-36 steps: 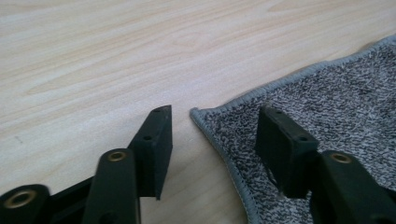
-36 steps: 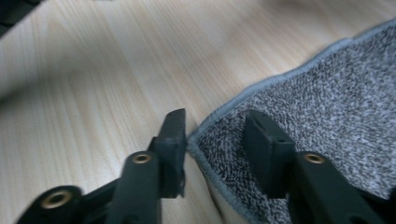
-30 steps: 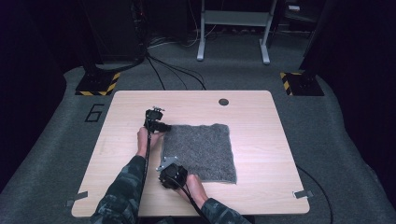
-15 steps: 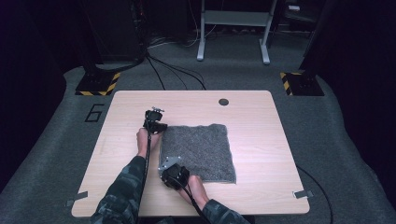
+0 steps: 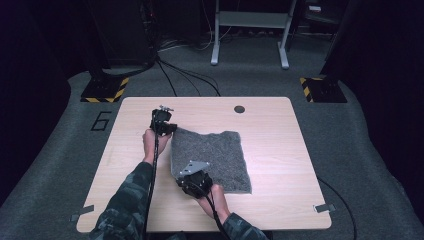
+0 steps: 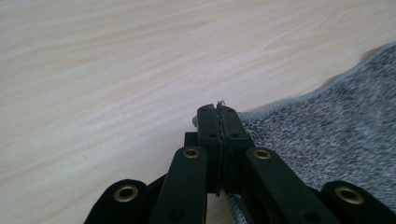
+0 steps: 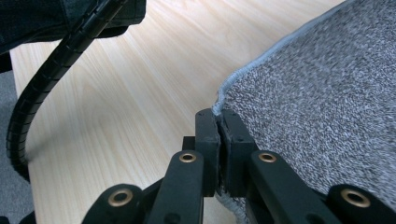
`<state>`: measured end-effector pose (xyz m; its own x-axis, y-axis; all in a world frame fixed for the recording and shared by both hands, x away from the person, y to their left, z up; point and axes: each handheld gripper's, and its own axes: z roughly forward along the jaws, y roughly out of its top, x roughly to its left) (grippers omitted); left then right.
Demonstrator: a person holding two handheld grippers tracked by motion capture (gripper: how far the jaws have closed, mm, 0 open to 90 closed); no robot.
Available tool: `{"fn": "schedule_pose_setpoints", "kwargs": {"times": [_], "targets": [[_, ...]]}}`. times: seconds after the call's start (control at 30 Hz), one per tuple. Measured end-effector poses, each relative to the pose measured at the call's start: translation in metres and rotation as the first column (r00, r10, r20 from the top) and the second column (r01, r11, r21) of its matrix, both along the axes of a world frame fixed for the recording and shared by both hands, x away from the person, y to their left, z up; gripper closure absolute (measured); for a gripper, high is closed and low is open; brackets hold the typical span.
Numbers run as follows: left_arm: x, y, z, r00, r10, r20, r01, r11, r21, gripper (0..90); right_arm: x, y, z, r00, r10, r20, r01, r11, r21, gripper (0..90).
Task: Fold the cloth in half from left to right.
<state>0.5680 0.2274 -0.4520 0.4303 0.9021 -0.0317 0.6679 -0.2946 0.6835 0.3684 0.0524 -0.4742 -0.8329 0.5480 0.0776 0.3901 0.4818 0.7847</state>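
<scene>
The grey cloth [image 5: 212,160] lies flat on the table [image 5: 280,125] — left gripper [image 6: 218,111] and right gripper [image 7: 218,116] each pinch a left-edge corner; lifting both evenly should keep it taut.

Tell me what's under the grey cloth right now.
The grey cloth lies on the wooden table, with bare tabletop around it. The left gripper and right gripper pinch two corners. Whatever it covers is hidden.
</scene>
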Motion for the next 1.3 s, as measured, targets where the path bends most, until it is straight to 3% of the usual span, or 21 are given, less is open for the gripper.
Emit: {"fn": "schedule_pose_setpoints", "kwargs": {"times": [0.17, 0.23, 0.37, 0.53, 0.6, 0.93, 1.3], "targets": [[-0.003, -0.006, 0.023, 0.9993, -0.026, 0.029, 0.025, 0.9994, 0.024, 89.4, -0.004, -0.002, 0.015, 0.9997, 0.009, 0.024, -0.010, 0.999, 0.034, 86.9], [-0.003, -0.006, 0.026, 0.9991, -0.029, 0.032, 0.028, 0.9991, 0.032, 89.4, -0.005, -0.003, 0.021, 0.9994, 0.011, 0.033, -0.013, 0.999, 0.051, 87.0], [-0.005, -0.005, 0.048, 0.9981, -0.035, 0.051, 0.033, 0.9985, 0.043, 89.3, -0.006, -0.002, 0.030, 0.9991, 0.017, 0.038, -0.020, 0.997, 0.081, 87.0], [-0.009, -0.009, 0.068, 0.9963, -0.029, 0.081, 0.021, 0.9945, 0.103, 89.4, -0.010, 0.000, 0.046, 0.9973, 0.015, 0.072, -0.022, 0.994, 0.109, 87.0], [-0.008, -0.011, 0.072, 0.9961, -0.036, 0.081, 0.027, 0.9939, 0.107, 89.4, -0.012, -0.003, 0.048, 0.9968, 0.010, 0.080, -0.019, 0.994, 0.108, 86.9], [-0.002, -0.049, 0.066, 0.9943, -0.080, 0.070, 0.071, 0.9896, 0.125, 89.3, -0.012, -0.033, 0.037, 0.9975, -0.056, 0.042, 0.051, 0.993, 0.103, 86.7], [0.014, -0.090, 0.037, 0.9940, -0.108, 0.020, 0.104, 0.9854, 0.135, 89.1, -0.011, -0.069, 0.013, 0.9907, -0.136, -0.009, 0.136, 0.988, 0.074, 86.1]]}}
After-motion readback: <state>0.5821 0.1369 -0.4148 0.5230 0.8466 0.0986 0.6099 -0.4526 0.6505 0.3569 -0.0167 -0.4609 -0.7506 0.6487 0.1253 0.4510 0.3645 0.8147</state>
